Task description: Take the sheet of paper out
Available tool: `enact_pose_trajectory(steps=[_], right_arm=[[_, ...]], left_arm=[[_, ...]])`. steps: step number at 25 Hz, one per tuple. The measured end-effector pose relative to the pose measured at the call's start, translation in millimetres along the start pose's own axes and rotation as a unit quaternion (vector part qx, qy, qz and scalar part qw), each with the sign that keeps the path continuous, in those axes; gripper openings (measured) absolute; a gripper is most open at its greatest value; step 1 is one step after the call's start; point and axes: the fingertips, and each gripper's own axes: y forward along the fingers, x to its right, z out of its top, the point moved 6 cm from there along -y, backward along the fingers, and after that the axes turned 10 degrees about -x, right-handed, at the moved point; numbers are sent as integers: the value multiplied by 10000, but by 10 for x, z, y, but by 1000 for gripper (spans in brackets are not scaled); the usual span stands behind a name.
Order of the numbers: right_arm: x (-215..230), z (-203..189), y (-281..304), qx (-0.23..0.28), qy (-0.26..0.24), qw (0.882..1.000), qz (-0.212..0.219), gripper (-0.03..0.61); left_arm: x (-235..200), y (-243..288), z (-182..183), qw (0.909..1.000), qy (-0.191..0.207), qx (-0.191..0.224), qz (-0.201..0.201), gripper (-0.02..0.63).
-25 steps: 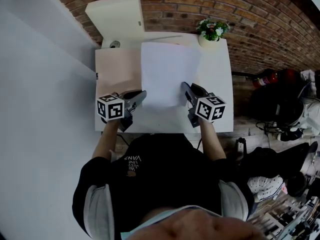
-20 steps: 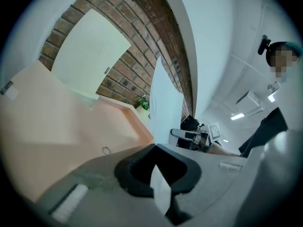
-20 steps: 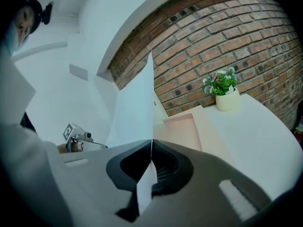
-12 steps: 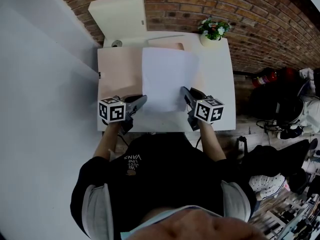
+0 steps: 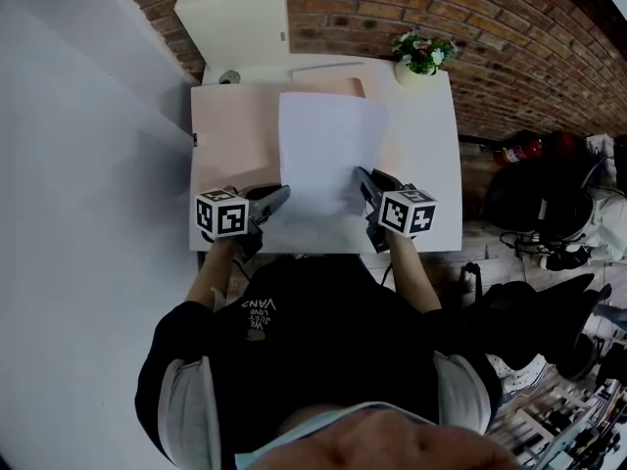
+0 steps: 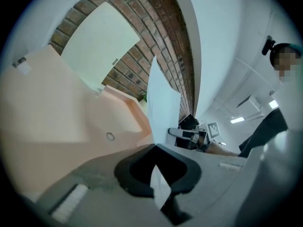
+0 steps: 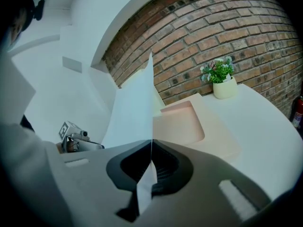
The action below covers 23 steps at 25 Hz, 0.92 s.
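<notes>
Pinched shut in the left gripper (image 5: 279, 196), the near left corner of a thin, white, rectangular sheet of paper (image 5: 328, 150); pinched likewise in the right gripper (image 5: 362, 176), the near right corner, with a sliver of white edge caught between the dark pads in each gripper view; stretched between the two, smooth and nearly flat, with a slight bow along the near edge; spread over the right part of a flat, matte, peach-coloured card folder (image 5: 235, 135) lying open on a smooth white rectangular table (image 5: 436, 155); no telling from these views whether the far edge of the sheet sits inside the folder or just above it; on the folder, a round-cornered flap laid open toward the far end and a small metal ring (image 6: 110, 136) like a snap fastener; nothing else seen in it; at the far right corner of the table, a small round white pot (image 5: 413, 74) holding green leaves and pale flowers; at the far left, a plain white boxy cabinet (image 5: 235, 23) against a rough red brick wall (image 5: 470, 18).
</notes>
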Motion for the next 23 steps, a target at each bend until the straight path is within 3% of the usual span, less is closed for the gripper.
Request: enact_pose_trajectory(steps=[23], right_arm=[[-8,38,111,4,-3,10000,-31,0]], left_arm=[[-102,-49,33,9999,-41,92,76,2]])
